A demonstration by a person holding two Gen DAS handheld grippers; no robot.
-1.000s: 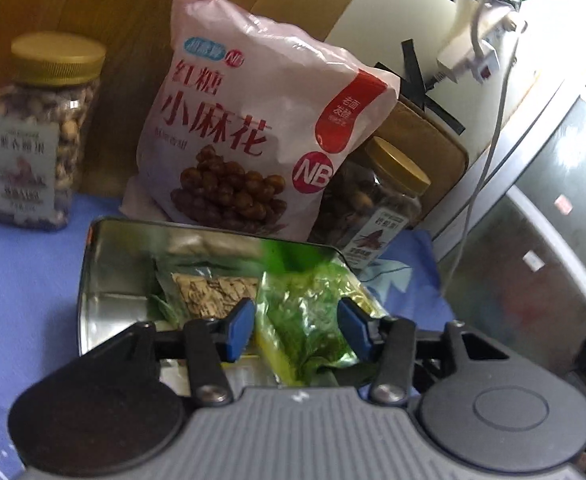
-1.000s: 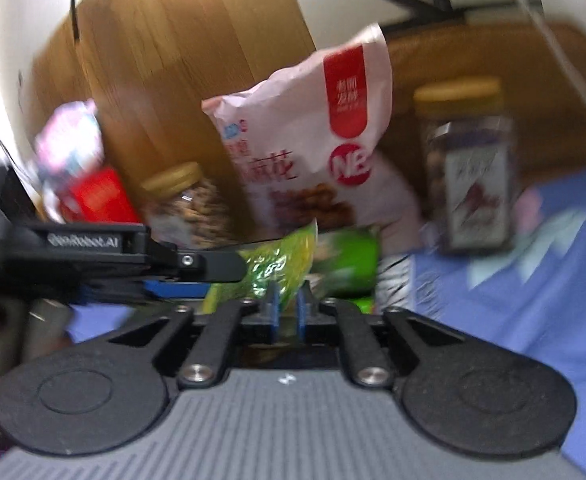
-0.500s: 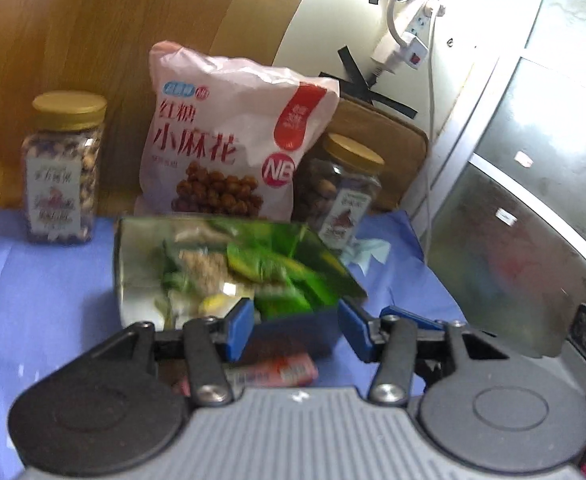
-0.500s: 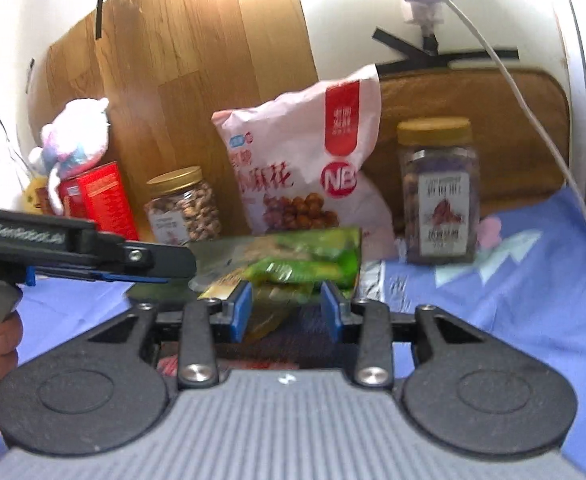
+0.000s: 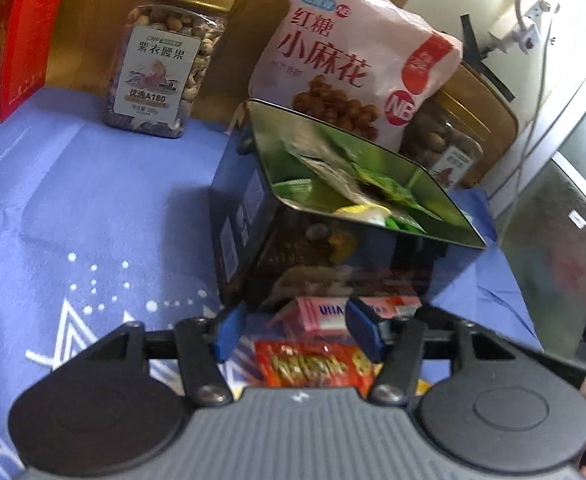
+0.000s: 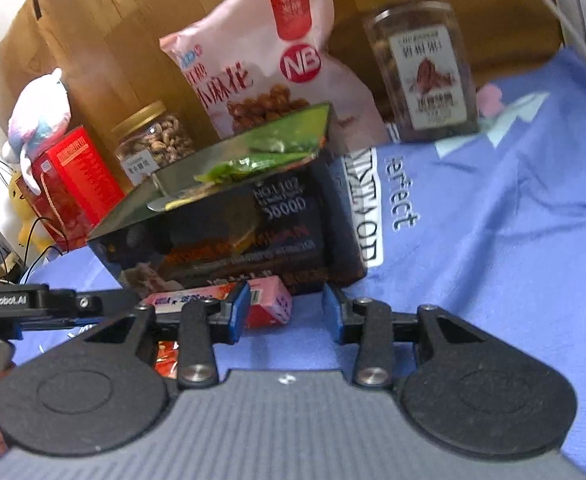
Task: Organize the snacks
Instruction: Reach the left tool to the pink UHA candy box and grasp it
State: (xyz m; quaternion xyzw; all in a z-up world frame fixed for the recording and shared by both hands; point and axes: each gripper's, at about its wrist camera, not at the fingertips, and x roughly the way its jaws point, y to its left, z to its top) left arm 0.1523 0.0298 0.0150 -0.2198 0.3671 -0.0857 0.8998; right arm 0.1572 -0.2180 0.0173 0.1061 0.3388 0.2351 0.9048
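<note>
Surface: blue cloth (image 5: 93,200) under the tin (image 5: 333,248), wooden board (image 6: 133,40) behind.
Edge: pink packet (image 5: 325,314) just before the tin.
Left gripper (image 5: 295,330): wide, empty.
Right gripper (image 6: 285,312): wide, empty.

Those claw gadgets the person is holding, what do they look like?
Each claw has a ribbed grey body, two round black discs and black linkage arms with silver screws. The left claw and right claw both end in blue pads. The left claw's black side reads "GenRobot.AI" in white.

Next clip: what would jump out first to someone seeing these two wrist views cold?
The open dark tin mid-cloth, green snack packets piled inside, grabs the eye. Behind it leans a big pink snack bag, flanked by gold-lidded nut jars. In front of the tin lie a pink packet and an orange-red one, between the open left claw and right claw.
</note>
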